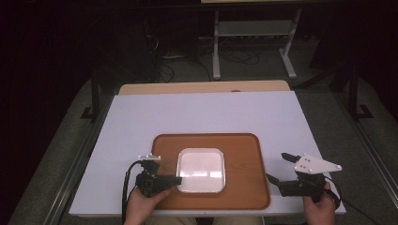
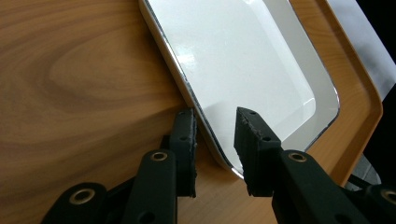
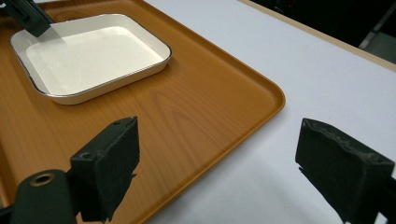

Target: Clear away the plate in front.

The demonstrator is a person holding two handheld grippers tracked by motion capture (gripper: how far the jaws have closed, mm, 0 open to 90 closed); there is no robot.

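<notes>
Covering the desk (image 1: 141, 117), a white sheet carries a wood-grain tray (image 1: 244, 187) w/ rounded corners; a glossy white square dish (image 1: 202, 169) sits inside, nothing in it. Left tool (image 2: 215, 123), part open, straddles the dish's rim. Right tool (image 3: 215, 158) gapes wide over the tray's edge, holding nothing.

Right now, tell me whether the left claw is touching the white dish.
Cannot tell. In the left gripper view the left claw straddles the white dish rim, jaws open either side, but neither contact nor a gap shows plainly.
</notes>
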